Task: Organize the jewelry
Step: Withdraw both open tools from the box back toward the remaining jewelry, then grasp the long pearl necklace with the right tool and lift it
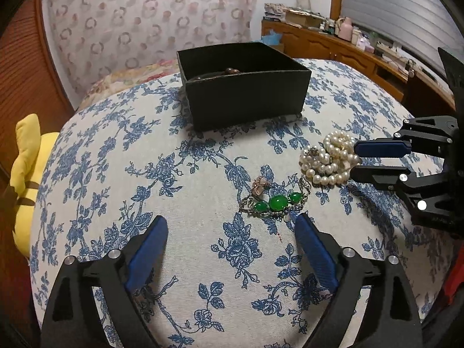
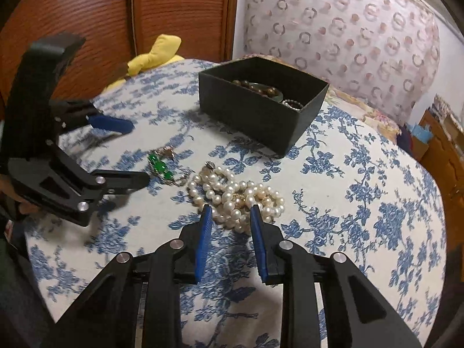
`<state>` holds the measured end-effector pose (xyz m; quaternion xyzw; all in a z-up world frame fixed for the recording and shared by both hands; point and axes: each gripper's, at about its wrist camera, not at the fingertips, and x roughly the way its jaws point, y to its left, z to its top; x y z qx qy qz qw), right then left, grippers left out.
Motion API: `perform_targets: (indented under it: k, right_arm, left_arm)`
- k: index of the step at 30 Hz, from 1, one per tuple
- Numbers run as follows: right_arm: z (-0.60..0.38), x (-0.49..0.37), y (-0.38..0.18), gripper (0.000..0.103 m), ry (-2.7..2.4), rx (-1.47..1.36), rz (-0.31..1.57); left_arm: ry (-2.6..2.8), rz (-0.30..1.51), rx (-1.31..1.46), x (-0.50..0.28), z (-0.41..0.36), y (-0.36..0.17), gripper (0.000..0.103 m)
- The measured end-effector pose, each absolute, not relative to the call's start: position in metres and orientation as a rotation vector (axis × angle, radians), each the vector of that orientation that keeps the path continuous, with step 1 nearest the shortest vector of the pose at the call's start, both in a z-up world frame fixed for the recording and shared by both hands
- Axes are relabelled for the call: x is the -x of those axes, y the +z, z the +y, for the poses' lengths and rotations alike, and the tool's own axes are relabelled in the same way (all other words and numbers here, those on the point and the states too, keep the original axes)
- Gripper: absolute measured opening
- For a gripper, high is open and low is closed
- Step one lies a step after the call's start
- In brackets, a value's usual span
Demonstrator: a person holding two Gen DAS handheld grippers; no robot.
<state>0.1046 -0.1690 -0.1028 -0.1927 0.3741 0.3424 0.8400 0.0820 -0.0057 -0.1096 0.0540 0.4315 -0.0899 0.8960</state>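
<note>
A black open box (image 1: 243, 87) stands on the blue-flowered cloth, with brown beads and a chain inside (image 2: 269, 90). A pile of white pearls (image 1: 330, 159) lies right of a green-stone bracelet (image 1: 275, 201). My left gripper (image 1: 232, 226) is open, just short of the bracelet. My right gripper (image 2: 229, 211) is open, its fingers either side of the near edge of the pearls (image 2: 235, 197). The right gripper shows in the left wrist view (image 1: 355, 159) at the pearls. The left gripper shows in the right wrist view (image 2: 136, 152) beside the green bracelet (image 2: 161, 168).
A yellow soft toy (image 1: 27, 174) lies off the cloth's left edge. A patterned headboard (image 1: 145, 23) stands behind. A wooden shelf (image 1: 348, 46) with clutter runs at back right. A wooden door (image 2: 130, 8) stands behind the toy.
</note>
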Motion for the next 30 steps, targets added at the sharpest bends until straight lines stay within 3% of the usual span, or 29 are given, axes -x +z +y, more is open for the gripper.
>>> perform_targets:
  k: [1, 5, 26, 30]
  right_arm:
    - [-0.17, -0.105, -0.103, 0.029, 0.726, 0.407, 0.79]
    - [-0.173, -0.107, -0.101, 0.0, 0.741, 0.386, 0.792]
    - [-0.169, -0.118, -0.1, 0.001, 0.775, 0.337, 0.82]
    - [-0.167, -0.121, -0.099, 0.006, 0.756, 0.373, 0.821]
  left_arm:
    - [-0.187, 0.895, -0.107, -0.082, -0.005, -0.11, 0.087]
    - [-0.186, 0.896, -0.108, -0.083, -0.004, -0.11, 0.088]
    - [-0.182, 0.9, -0.108, -0.083, -0.005, -0.111, 0.093]
    - [-0.182, 0.9, -0.108, -0.083, -0.004, -0.111, 0.093]
